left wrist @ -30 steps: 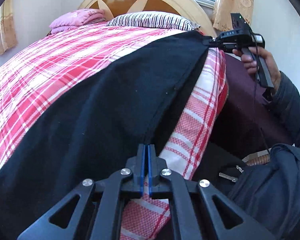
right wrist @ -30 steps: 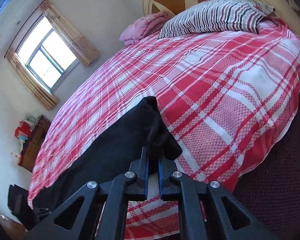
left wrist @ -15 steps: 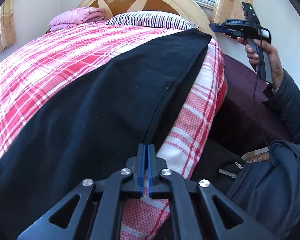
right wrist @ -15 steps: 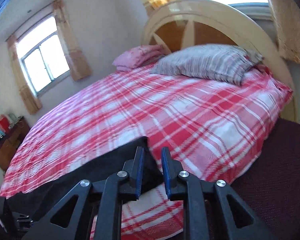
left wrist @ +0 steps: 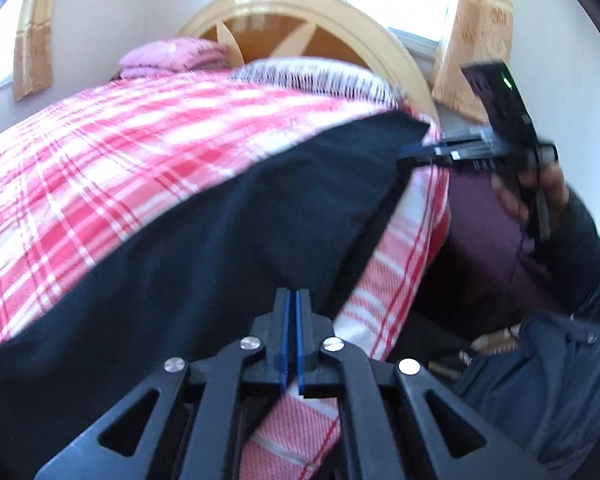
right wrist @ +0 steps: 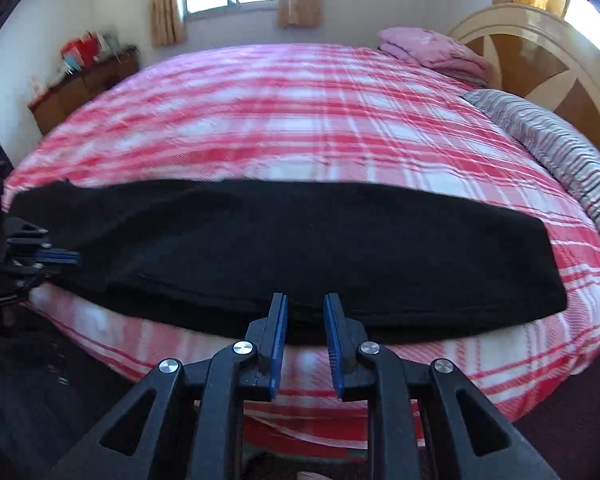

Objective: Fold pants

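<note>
The black pants (right wrist: 300, 248) lie stretched flat along the near edge of the red plaid bed (right wrist: 300, 112). In the left wrist view the pants (left wrist: 188, 264) run from my left gripper up to the far corner. My left gripper (left wrist: 291, 300) is shut on the near edge of the pants. It also shows in the right wrist view (right wrist: 66, 257) at the pants' left end. My right gripper (right wrist: 305, 304) is open and empty, just in front of the pants' near edge at mid-length. It shows in the left wrist view (left wrist: 410, 153) beside the pants' far end.
A striped pillow (right wrist: 556, 140) and a folded pink blanket (right wrist: 436, 50) lie at the wooden headboard (right wrist: 540, 56). A cluttered wooden cabinet (right wrist: 84, 76) stands beyond the bed. Dark red floor (left wrist: 480, 216) lies beside the bed, where the person's dark jacket (left wrist: 540, 380) is.
My right gripper has let go of the pants' far end, opened, and swung round to face the pants' long edge. My left gripper stays shut on the pants.
</note>
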Available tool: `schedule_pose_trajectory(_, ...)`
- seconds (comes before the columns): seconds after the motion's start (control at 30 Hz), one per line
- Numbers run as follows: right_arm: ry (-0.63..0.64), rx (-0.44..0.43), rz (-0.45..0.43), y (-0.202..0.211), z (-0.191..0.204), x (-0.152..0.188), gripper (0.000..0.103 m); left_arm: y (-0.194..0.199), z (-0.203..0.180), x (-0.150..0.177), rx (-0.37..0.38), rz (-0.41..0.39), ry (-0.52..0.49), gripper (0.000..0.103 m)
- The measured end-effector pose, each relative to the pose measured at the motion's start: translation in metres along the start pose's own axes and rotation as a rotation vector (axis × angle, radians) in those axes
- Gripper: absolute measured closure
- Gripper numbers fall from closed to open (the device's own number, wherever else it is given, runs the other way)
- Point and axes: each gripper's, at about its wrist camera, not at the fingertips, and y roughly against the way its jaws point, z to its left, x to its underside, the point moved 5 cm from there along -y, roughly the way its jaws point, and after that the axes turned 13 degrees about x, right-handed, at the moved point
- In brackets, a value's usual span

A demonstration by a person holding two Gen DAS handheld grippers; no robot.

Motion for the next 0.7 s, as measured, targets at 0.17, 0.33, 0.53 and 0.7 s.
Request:
schedule_pose_trajectory(0.17, 0.225, 0.011, -0.028, 0.006, 0.056, 0.010, 0.025, -0.017, -0.005, -0.004, 0.017, 0.040, -0.017, 0.100)
schedule_pose_trajectory(0.33, 0.281, 0.077, -0.047, -0.003, 0.066, 0.014, 0.037, -0.050, -0.022, -0.004, 0.013, 0.127, -0.104, 0.100)
schedule_pose_trajectory(0.53, 0.334, 0.148, -0.054, -0.009, 0.064, 0.020, 0.054, -0.068, -0.025, -0.012, -0.034, 0.169, -0.159, 0.076)
schedule_pose_trajectory(0.7, 0.339, 0.175, -0.090, -0.007, 0.062, 0.018, 0.078, -0.069, -0.025, -0.013, -0.066, 0.167, -0.174, 0.061)
